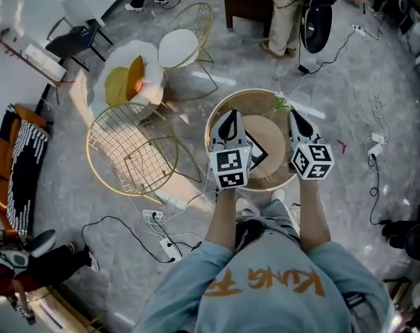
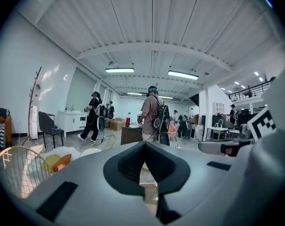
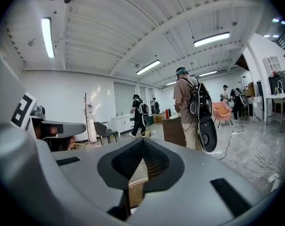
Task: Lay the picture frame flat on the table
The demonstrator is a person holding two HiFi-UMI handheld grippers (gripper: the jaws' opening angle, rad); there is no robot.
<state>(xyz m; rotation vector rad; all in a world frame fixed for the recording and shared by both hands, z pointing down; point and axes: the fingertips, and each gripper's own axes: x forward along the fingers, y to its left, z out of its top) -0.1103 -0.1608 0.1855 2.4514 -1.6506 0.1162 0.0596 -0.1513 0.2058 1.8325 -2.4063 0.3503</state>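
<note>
A grey marbled floor (image 1: 334, 68) carries gold wire chairs (image 1: 130, 151) and loose cables (image 1: 371, 179). White walls (image 2: 20, 69) rise to a ribbed white ceiling (image 2: 151, 27) with strip lights (image 2: 119, 70). A coat stand (image 2: 34, 102), dark chair (image 2: 49, 126) and white cabinet (image 2: 69, 119) line the wall; people (image 2: 154, 114) stand beyond.

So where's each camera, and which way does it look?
Head view: on the person's head, looking steeply down at the table and picture frame; forearms, left gripper, right gripper show.
Left gripper view: on the left gripper, facing level across the room; its shut jaws, right gripper show.
Right gripper view: on the right gripper, facing likewise; shut jaws, left gripper show.
Both gripper views share the backpack person.
</note>
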